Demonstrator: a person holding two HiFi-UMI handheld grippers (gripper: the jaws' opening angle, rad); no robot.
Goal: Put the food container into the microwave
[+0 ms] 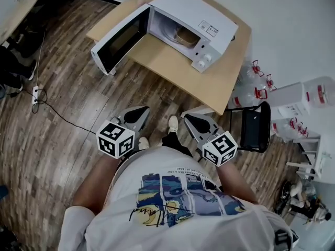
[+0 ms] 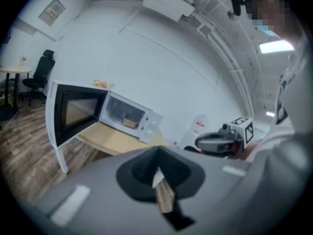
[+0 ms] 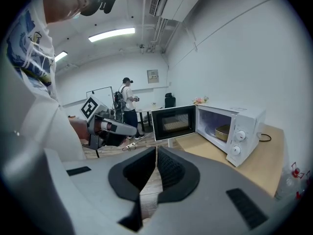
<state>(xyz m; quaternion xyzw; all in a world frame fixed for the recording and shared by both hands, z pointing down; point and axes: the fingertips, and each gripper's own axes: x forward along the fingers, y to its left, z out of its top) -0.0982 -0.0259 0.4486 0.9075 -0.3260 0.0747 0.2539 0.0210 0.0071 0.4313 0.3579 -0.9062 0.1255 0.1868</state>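
Nearest is the person's white printed T-shirt (image 1: 172,213); just beyond it, the left gripper (image 1: 138,111), with its marker cube, has its grey jaws pressed together on nothing; beside it the right gripper (image 1: 189,117) is likewise closed and empty; both hang well short of the light wooden table (image 1: 172,69); on it stands the white microwave (image 1: 188,9), its door (image 1: 119,41) swung open to the left, with the round tan food container (image 1: 184,37) inside the cavity.
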